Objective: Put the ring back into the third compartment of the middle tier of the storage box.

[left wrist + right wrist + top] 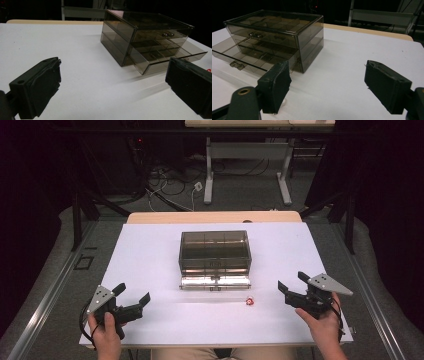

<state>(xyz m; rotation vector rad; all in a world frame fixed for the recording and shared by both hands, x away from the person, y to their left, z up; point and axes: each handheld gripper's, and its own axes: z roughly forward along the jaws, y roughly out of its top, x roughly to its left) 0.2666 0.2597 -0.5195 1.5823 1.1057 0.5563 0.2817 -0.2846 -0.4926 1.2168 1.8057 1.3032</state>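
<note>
White tabletop (150,270), tan strip along its far edge, dark room with cables and a desk frame beyond.

Item 1: smoked clear drawer box (215,251), sitting at the middle of the table, nearer the far edge than the near one. Its bottom drawer (215,281) is standing pulled out toward me, long axis running left to right across the table.

Item 2: small red-and-white object (249,301), too small to identify, lying on the bare table just in front of the open drawer's right end, apart from it.

Item 3: my left gripper (134,295), which I am holding near the table's near-left corner, jaws standing wide apart with nothing between them. In the left gripper view the box (140,37) is lying ahead and to the right.

Item 4: my right gripper (292,282), which I am holding toward the near-right edge, jaws likewise spread and empty. In the right gripper view the box (279,35) and drawer (244,58) are lying ahead and to the left.

Note: the small object is lying much closer to my right gripper than to my left, so I am judging the pick-up as the right hand's job, reaching leftward and slightly toward the near edge.
</note>
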